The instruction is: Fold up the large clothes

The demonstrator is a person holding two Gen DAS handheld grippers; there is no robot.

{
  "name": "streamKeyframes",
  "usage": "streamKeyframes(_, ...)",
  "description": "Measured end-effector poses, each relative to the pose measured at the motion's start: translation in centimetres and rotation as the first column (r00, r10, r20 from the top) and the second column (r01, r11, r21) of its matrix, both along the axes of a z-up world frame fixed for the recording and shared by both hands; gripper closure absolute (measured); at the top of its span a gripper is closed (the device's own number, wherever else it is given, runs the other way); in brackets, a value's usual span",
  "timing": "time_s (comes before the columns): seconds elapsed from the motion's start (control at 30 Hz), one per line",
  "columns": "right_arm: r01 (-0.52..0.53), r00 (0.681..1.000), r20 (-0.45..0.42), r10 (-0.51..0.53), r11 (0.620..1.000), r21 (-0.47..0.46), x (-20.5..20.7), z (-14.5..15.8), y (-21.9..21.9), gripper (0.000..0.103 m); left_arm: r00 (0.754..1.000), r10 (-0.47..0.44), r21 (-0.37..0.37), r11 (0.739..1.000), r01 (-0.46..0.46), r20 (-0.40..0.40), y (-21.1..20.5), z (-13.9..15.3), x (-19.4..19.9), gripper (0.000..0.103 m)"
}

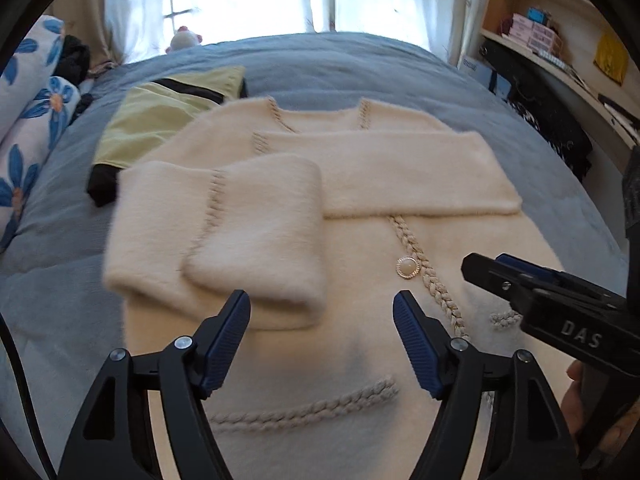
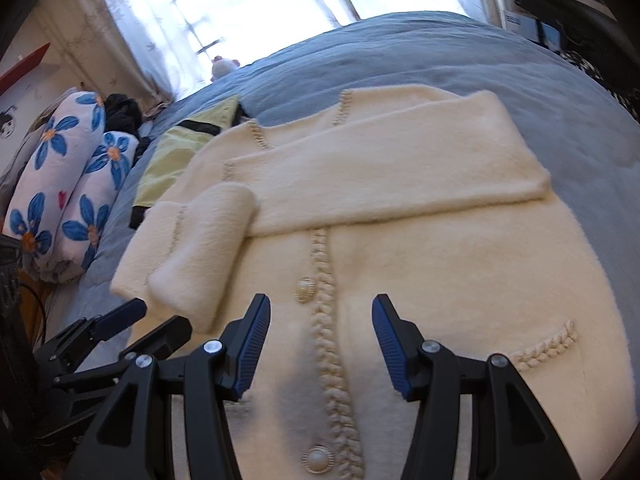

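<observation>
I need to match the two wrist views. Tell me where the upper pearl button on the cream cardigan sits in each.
Left wrist view: pearl button, right of centre, beside the braided placket.
Right wrist view: same button, left of centre, above the right gripper.
Shared landmark: yellow-green garment behind the cardigan.

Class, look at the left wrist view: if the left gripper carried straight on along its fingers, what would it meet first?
Most likely the cream cardigan. The left gripper, jaws open and empty, points down at the body panel just below the folded sleeve cuff. Depth is unclear, so it might catch the cuff edge first.
</observation>
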State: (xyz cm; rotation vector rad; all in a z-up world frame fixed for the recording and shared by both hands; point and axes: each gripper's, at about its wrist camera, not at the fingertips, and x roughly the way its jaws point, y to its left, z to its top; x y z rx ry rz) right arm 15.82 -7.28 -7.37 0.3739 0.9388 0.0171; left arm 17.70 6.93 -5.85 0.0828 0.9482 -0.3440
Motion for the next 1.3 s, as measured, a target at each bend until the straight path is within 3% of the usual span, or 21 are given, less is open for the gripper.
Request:
streamKeyframes(0.07,-0.047,0.999,0.018,0.047,0.999,-0.014,0.2,0.7,1.4,0.048,0.999,0.034,-0.002,0.999,-0.034,0.024,1.5,1.0,-0.7,0.030)
streamKeyframes(0.17,-0.123,0.992,0.036,0.125,0.991,-0.051,0.8,1.6,3.7,0.038,0.993,0.110,0.003,0.994,-0.110,0.044,3.9,1.8,-1.8,0.029)
streamKeyframes(0.37,-0.288,0.956,0.019,0.294,0.945,-0.156,2.7,1.4,9.1,0.037,0.971,0.238,-0.033,0.971,-0.237,0.002,8.3,1.6,-2.3,0.029)
streamKeyframes(0.6,-0.417,0.908,-0.102,0.406,0.850,-0.323,5.7,-2.3,14.8,0.037,0.952,0.306,-0.055,0.950,-0.307,-0.035,11.6,0.5,-2.6,0.029)
streamKeyframes(0.73,-0.401,0.913,-0.154,0.379,0.758,-0.514,7.2,-4.2,16.9,0.037,0.944,0.325,-0.064,0.942,-0.328,-0.056,12.5,0.0,-2.9,0.029)
streamKeyframes(0.77,-0.398,0.914,-0.157,0.375,0.742,-0.540,7.5,-4.4,17.1,0.039,0.942,0.330,-0.065,0.941,-0.333,-0.058,12.7,-0.1,-3.0,0.029)
streamKeyframes(0.8,-0.396,0.913,-0.155,0.377,0.732,-0.554,7.9,-4.4,17.3,0.061,0.940,0.337,-0.064,0.938,-0.340,-0.060,12.9,-0.1,-3.1,0.029)
streamKeyframes(0.87,-0.403,0.910,-0.160,0.382,0.728,-0.554,8.7,-3.5,17.5,0.085,0.937,0.345,-0.068,0.935,-0.349,-0.061,13.3,-0.1,-3.2,0.029)
streamKeyframes(0.9,-0.399,0.909,-0.137,0.393,0.730,-0.555,9.1,-2.1,17.6,0.090,0.935,0.349,-0.070,0.933,-0.353,-0.062,13.4,-0.1,-3.3,0.029)
streamKeyframes(1.0,-0.372,0.905,-0.022,0.425,0.767,-0.523,9.7,2.9,17.0,0.090,0.931,0.358,-0.081,0.928,-0.363,-0.064,13.5,0.0,-3.3,0.029)
streamKeyframes(1.13,-0.228,0.924,0.205,0.322,0.896,-0.380,10.1,10.1,11.6,0.090,0.936,0.349,-0.088,0.932,-0.352,-0.051,13.1,0.3,-3.5,0.029)
streamKeyframes(1.23,-0.093,0.965,0.221,0.139,0.974,-0.206,10.5,10.1,4.9,0.089,0.943,0.330,-0.084,0.939,-0.333,-0.043,12.4,0.3,-3.6,0.029)
streamKeyframes(1.27,-0.057,0.978,0.190,0.091,0.983,-0.177,10.8,9.1,3.2,0.080,0.946,0.322,-0.080,0.942,-0.325,-0.041,12.1,0.2,-3.6,0.029)
streamKeyframes(1.3,-0.018,0.991,0.125,0.036,0.989,-0.147,10.9,7.3,1.2,0.065,0.949,0.314,-0.073,0.946,-0.316,-0.042,11.9,0.1,-3.6,0.029)
